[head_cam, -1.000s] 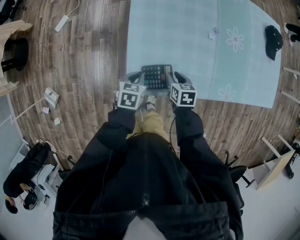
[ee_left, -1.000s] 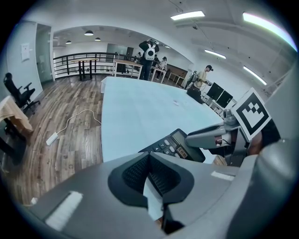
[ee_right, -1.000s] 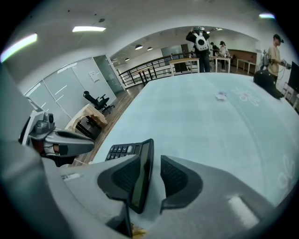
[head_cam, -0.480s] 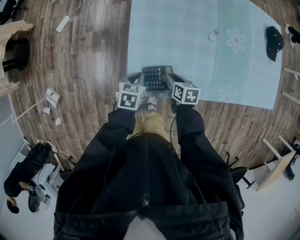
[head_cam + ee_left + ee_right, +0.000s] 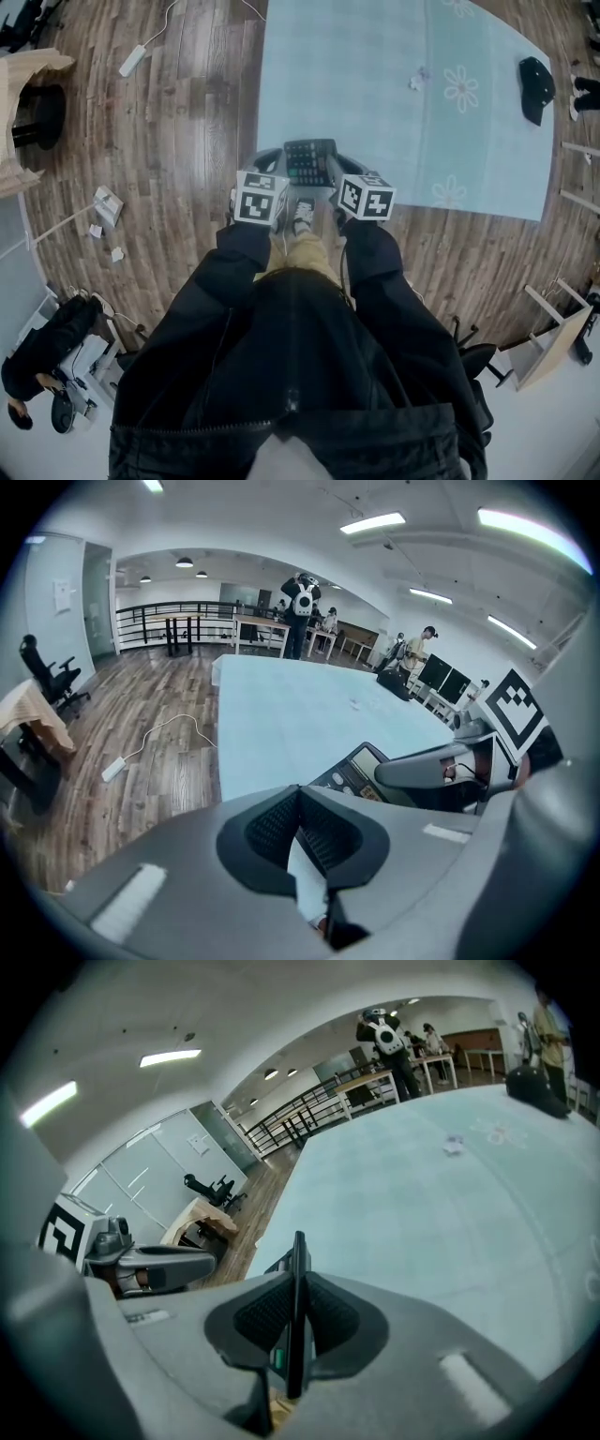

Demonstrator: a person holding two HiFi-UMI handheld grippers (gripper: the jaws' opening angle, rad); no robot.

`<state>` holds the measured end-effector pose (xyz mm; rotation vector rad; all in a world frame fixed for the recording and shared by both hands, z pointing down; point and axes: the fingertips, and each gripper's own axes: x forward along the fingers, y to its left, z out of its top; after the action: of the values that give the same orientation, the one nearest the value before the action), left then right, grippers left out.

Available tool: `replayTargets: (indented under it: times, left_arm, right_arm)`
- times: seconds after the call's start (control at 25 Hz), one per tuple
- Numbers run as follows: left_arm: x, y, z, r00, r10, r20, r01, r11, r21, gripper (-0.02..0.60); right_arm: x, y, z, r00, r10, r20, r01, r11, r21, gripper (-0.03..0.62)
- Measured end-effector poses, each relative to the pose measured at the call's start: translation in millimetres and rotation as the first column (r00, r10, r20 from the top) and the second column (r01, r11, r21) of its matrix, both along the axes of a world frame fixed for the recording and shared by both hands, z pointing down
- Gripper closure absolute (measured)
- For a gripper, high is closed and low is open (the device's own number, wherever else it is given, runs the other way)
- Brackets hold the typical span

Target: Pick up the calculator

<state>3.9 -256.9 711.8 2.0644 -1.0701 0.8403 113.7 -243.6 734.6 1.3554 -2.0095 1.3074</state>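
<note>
The calculator [image 5: 309, 159], dark with rows of keys, is held up between both grippers over the near edge of the light blue mat [image 5: 375, 94]. My left gripper [image 5: 285, 165] grips its left edge; in the left gripper view the pads [image 5: 281, 825] meet at that edge of the calculator [image 5: 361, 766]. My right gripper [image 5: 336, 163] has just been closing its jaws. They now press on the calculator [image 5: 296, 1269], which stands edge-on between the pads [image 5: 328, 1316]. Each gripper shows in the other's view: the right gripper [image 5: 431, 771] and the left gripper [image 5: 159, 1265].
Wooden floor surrounds the mat. A black bag [image 5: 532, 86] lies at the mat's far right, and a small white scrap [image 5: 417, 80] lies on the mat. A white cable with a plug [image 5: 136, 58] and loose papers [image 5: 105, 204] lie on the left. People stand at tables far off [image 5: 302, 597].
The right gripper's marker cube has rolled a little, and that gripper has drawn in against the calculator's right edge. Both grippers and the calculator have risen slightly.
</note>
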Motion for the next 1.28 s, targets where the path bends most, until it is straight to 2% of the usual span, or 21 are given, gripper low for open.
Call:
replayTargets:
  times: [0.28, 0.68, 1.0, 1.28]
  left_arm:
    - [-4, -11, -46, 0.999, -0.031, -0.032, 0.034, 0.994, 0.105, 0.581]
    - [8, -25, -138, 0.995, 0.01, -0.094, 0.018, 0.955, 0.297, 0.581]
    - [0, -34, -202, 0.992, 0.022, -0.122, 0.031, 0.908, 0.418, 0.581]
    - [-5, -53, -264, 0.988, 0.043, -0.15, 0.044, 0.845, 0.533, 0.582]
  right_arm:
    - [9, -8, -63, 0.996, 0.04, -0.076, -0.027, 0.987, 0.157, 0.553]
    - [16, -12, -170, 0.985, 0.143, -0.095, -0.097, 0.92, 0.379, 0.553]
    - [22, -14, -246, 0.975, 0.202, -0.089, -0.125, 0.838, 0.531, 0.553]
    - [22, -23, -312, 0.966, 0.244, -0.08, -0.134, 0.743, 0.655, 0.553]
